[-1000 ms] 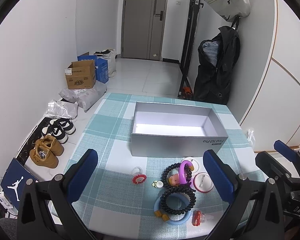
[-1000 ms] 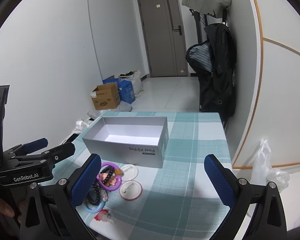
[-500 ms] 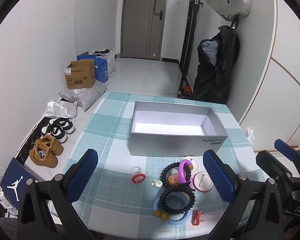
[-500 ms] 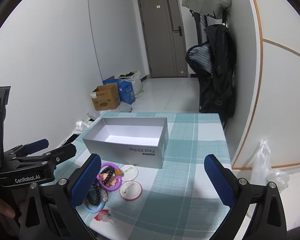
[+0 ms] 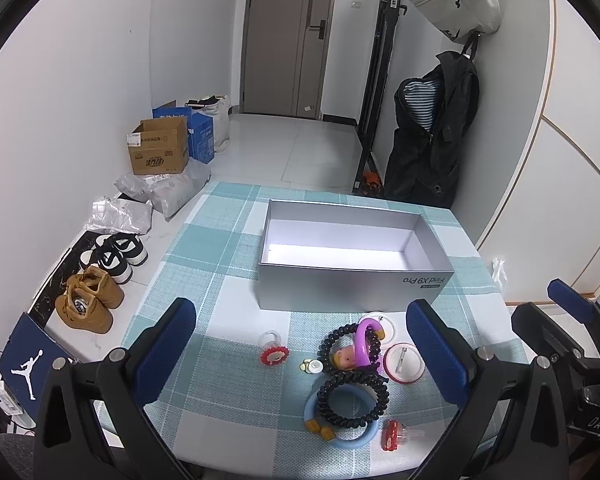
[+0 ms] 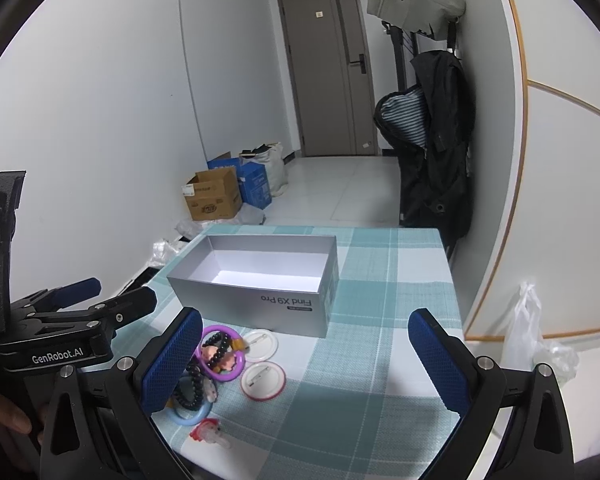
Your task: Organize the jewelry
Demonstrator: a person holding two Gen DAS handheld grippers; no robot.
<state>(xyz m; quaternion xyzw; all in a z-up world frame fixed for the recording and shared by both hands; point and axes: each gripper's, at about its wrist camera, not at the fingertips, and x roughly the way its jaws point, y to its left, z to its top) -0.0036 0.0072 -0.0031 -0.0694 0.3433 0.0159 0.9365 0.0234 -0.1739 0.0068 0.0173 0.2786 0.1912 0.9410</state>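
An empty grey box (image 5: 356, 286) (image 6: 256, 304) stands open on the checked tablecloth. In front of it lies a pile of jewelry: a purple ring (image 5: 362, 340) (image 6: 220, 354), black bead bracelets (image 5: 352, 396), a blue ring (image 5: 342, 438), two round badges (image 5: 404, 362) (image 6: 263, 376), a red flower ring (image 5: 274, 356) and a red clip (image 5: 392, 434). My left gripper (image 5: 300, 352) is open and empty, hovering above the pile. My right gripper (image 6: 306, 364) is open and empty, to the right of the pile; it shows at the right edge of the left wrist view (image 5: 572, 320).
The table's right edge (image 6: 452, 304) runs along a white wall with a plastic bag (image 6: 528, 332) beside it. Shoes (image 5: 88, 300) and cardboard boxes (image 5: 160, 152) lie on the floor to the left. A black coat (image 5: 436, 140) hangs behind the table.
Both grippers have stayed open and almost still; the left wrist view has shifted very slightly. Nothing on the table moved.
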